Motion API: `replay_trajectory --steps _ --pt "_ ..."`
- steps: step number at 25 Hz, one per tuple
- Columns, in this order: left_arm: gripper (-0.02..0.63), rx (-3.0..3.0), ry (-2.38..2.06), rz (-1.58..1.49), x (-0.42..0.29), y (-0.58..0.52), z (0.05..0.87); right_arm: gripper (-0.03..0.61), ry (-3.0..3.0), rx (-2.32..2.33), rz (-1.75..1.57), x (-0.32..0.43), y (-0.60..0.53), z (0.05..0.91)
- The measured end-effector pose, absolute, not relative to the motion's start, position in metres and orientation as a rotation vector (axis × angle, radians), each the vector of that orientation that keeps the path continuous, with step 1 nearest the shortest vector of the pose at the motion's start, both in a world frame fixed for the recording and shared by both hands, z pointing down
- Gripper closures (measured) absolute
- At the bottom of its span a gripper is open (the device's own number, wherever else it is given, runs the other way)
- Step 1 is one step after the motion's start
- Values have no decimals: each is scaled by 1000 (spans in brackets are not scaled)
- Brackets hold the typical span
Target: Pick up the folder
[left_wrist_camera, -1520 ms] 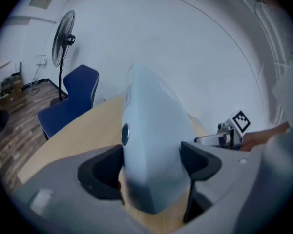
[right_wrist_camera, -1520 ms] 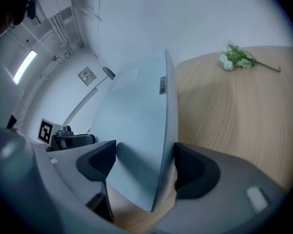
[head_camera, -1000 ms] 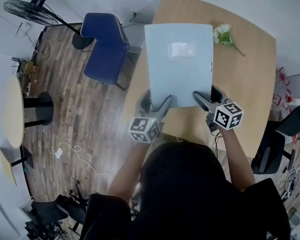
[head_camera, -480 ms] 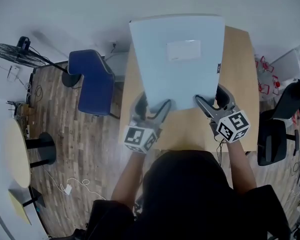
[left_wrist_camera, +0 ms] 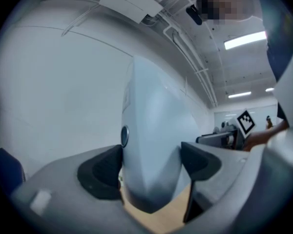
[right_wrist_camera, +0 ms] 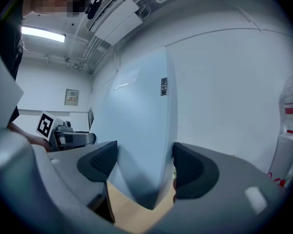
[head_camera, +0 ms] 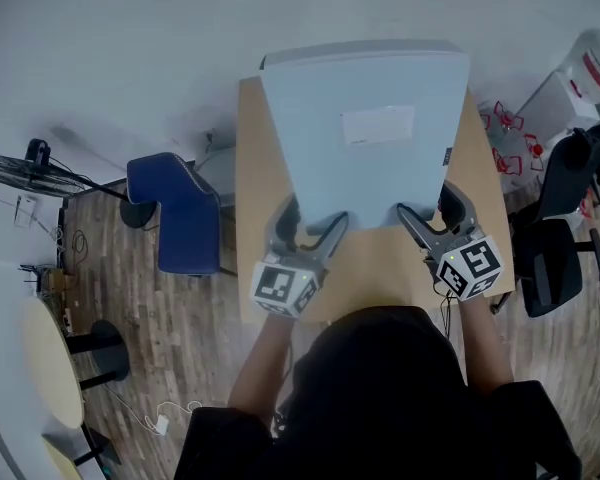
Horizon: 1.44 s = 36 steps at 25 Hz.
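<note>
- We hold the folder [head_camera: 365, 133] upright over the table [head_camera: 380, 268], with its lower edge apparently clear of the wood.
- Our left gripper [head_camera: 312, 218] has the lower left corner, and its fingers [left_wrist_camera: 100, 172] pinch the cover from both sides.
- Our right gripper [head_camera: 427, 204] pinches the lower right corner the same way.
- Gripping both corners likely keeps this wide, thin folder from twisting or drooping.
- We judge the pick-up is nearly done; what remains is holding it steady.
</note>
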<state>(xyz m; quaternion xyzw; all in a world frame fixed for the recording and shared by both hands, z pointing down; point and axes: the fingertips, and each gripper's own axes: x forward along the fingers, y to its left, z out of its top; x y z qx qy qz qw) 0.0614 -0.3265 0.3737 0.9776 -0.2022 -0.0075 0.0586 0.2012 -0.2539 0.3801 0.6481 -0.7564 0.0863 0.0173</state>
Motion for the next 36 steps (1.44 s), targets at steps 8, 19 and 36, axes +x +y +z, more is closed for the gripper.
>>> replay_trajectory --steps 8,19,36 --pt "232 2979 -490 -23 97 -309 367 216 -2301 2098 236 232 -227 373" --pt "235 2998 -459 3 107 -302 365 219 -2274 2128 219 240 -217 372" --pt "236 3000 -479 25 109 -306 370 221 -2259 2116 243 242 -222 378"
